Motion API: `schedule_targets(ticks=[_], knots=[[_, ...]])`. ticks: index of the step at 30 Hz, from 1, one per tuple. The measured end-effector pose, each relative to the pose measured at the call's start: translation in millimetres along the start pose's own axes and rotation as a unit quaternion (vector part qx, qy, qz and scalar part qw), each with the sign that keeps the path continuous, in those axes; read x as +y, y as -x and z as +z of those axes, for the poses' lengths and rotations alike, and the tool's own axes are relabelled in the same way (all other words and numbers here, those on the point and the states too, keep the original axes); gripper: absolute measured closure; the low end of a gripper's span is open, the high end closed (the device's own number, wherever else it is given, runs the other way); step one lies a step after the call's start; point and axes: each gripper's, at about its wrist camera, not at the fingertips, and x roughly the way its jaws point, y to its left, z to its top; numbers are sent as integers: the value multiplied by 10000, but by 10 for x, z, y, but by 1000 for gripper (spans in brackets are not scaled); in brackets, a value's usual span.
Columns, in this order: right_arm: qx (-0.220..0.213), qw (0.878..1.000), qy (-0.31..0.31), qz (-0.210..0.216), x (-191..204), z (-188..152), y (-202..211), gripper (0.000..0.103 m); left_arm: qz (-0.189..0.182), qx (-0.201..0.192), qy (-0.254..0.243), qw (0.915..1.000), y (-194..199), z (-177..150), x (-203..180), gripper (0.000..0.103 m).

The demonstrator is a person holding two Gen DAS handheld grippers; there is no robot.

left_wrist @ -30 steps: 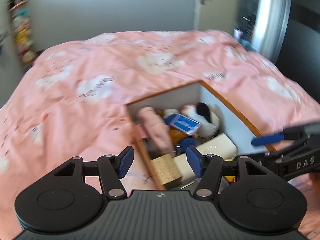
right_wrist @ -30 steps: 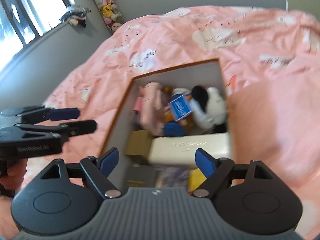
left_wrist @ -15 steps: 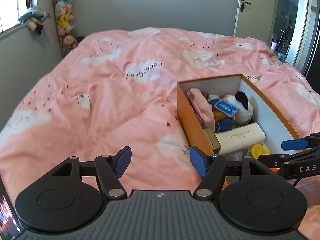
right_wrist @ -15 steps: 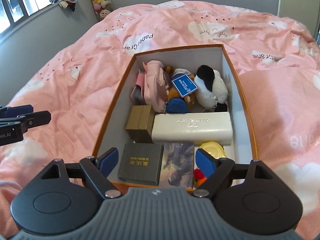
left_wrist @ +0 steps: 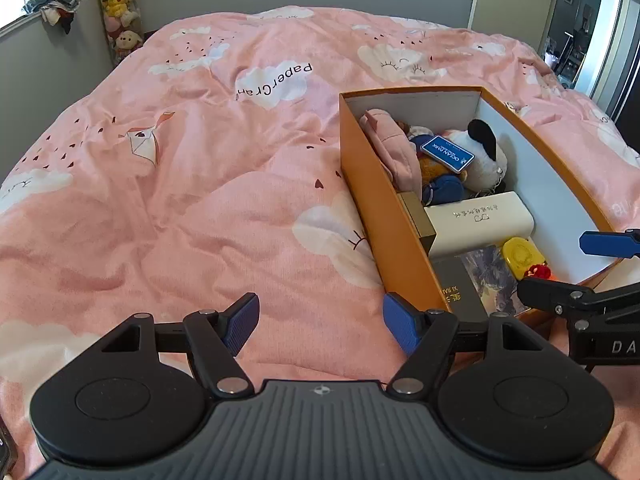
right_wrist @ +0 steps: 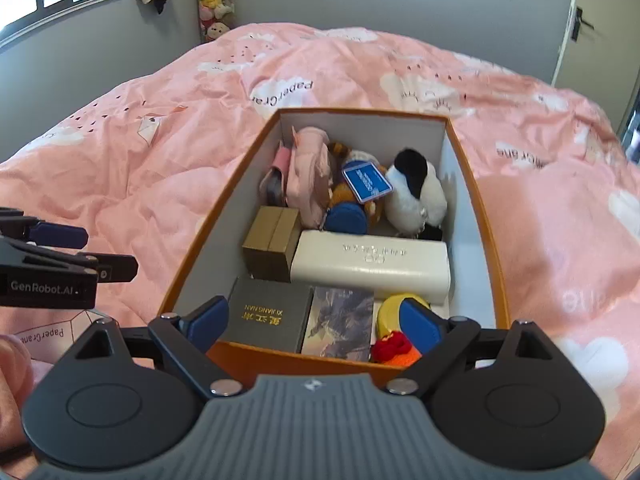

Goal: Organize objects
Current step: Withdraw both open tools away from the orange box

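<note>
On bedspread (right_wrist: 160, 152), orange box (right_wrist: 486, 240) long axis points away; both claws apart, seemingly empty.

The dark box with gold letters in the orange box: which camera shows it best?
The right wrist view: the dark box lies there with its whole lid and gold lettering visible. In the left wrist view the orange box wall hides most of it, leaving a narrow strip.
</note>
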Motion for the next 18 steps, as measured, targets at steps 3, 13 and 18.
schedule_targets(ticks=[3, 13, 18], knots=[[59, 9999, -98, 33, -41, 0, -34, 10, 6, -9, -9, 10000, 1, -1, 1, 20], [72, 9999, -76, 55, -16, -7, -37, 9, 23, -14, -89, 10000, 22, 5, -6, 20], [69, 9999, -81, 53, -16, -7, -37, 9, 17, -9, -87, 10000, 21, 8, -2, 20]])
